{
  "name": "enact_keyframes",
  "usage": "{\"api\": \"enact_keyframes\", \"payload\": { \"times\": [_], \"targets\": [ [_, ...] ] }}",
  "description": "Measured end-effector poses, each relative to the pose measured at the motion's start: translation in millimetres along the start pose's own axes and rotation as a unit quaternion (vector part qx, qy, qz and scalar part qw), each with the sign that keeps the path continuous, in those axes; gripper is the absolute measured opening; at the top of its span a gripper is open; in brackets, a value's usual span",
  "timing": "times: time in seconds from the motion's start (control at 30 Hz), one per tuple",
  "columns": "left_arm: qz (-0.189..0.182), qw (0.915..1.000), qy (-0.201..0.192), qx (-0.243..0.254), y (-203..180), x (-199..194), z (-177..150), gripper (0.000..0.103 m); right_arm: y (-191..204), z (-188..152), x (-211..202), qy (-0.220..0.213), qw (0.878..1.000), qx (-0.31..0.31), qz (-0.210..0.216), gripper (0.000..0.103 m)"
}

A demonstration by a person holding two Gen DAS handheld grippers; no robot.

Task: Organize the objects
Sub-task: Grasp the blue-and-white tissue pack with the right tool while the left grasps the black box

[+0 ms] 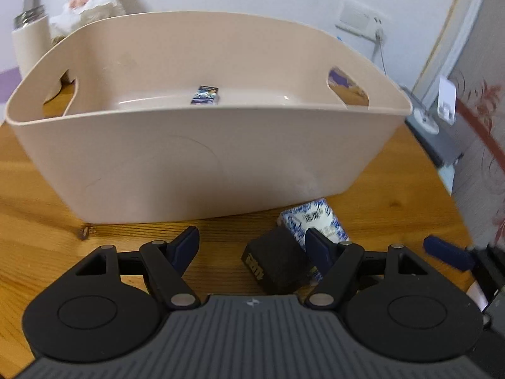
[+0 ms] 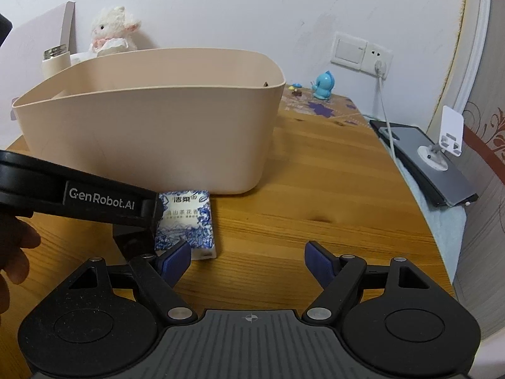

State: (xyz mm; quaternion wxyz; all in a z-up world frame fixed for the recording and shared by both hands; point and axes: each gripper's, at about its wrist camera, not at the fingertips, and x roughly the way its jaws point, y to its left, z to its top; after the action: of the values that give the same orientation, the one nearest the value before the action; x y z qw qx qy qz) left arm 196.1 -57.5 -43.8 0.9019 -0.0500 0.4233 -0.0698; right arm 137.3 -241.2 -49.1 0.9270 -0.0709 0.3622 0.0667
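1. The left gripper (image 1: pixel 252 246) has its fingers spread wide, with nothing clamped. A small black box (image 1: pixel 277 265) sits on the table (image 1: pixel 378 195) between them, closer to the right-hand finger and maybe touching it, hard to tell.
2. Just behind that black box there's a tissue pack (image 1: pixel 315 218) with a blue and white print. It lies flat on the wood, right at the foot of the bin's near wall.
3. The big beige bin (image 1: pixel 189 158) sits toward the back of the table and fills most of the left view. It has handle cutouts at both ends. One small dark packet (image 1: pixel 205 94) lies on its floor.
4. The right gripper (image 2: pixel 247 259) is spread open too and holds nothing. Only bare wood shows between its fingers. The tissue pack (image 2: pixel 186 221) is just beyond its left finger, not touching as far as I can see.
5. In the right view the left gripper (image 2: pixel 135 240) comes in from the left side, tip down beside the tissue pack.
6. Behind the bin, near the table's back edge: a plush lamb (image 2: pixel 113 28) and a cream bottle (image 2: pixel 56 60). Over at the back right corner stands a little blue figurine (image 2: pixel 323 85).
7. Off the table's right edge a phone stand (image 2: pixel 448 139) sits on a dark slab.
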Motion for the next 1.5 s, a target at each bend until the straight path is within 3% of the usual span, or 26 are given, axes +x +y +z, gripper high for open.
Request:
{"api": "enact_keyframes", "payload": {
  "times": [0.23,0.37,0.47,0.93,1.0,1.07,1.13,1.2,1.27,1.5],
  "targets": [
    [0.006,0.9998,0.01,-0.018,13,3,1,0.086,3,-2,6,0.008,1.0,-0.005,0.018,0.081],
    [0.07,0.9973,0.011,0.018,16,7,-1,0.084,5,-3,10,0.01,1.0,-0.008,0.022,0.081],
    [0.042,0.9988,0.027,-0.002,25,10,-3,0.085,6,-4,12,0.011,0.999,-0.006,0.03,0.081],
    [0.02,0.9972,0.062,-0.035,40,-1,-2,0.078,27,5,25,0.011,0.998,-0.019,0.063,0.083],
    [0.011,0.9971,0.062,-0.043,45,-2,-2,0.078,29,6,28,0.013,0.998,-0.017,0.062,0.082],
    [0.01,0.9975,0.06,-0.037,46,-1,-2,0.078,29,6,31,0.016,0.998,-0.016,0.06,0.072],
    [0.01,0.9979,0.056,-0.031,47,-2,-3,0.071,28,6,31,0.013,0.998,-0.009,0.067,0.063],
    [0.017,0.9982,0.053,-0.023,48,-3,-3,0.05,29,6,29,0.009,0.998,-0.011,0.067,0.051],
    [0.019,0.9983,0.052,-0.018,50,-3,-2,0.039,31,5,28,0.008,0.998,-0.013,0.067,0.043],
    [0.019,0.9985,0.049,-0.017,54,-5,-4,0.034,30,4,17,0.003,0.998,-0.009,0.062,0.042]
  ]
}}
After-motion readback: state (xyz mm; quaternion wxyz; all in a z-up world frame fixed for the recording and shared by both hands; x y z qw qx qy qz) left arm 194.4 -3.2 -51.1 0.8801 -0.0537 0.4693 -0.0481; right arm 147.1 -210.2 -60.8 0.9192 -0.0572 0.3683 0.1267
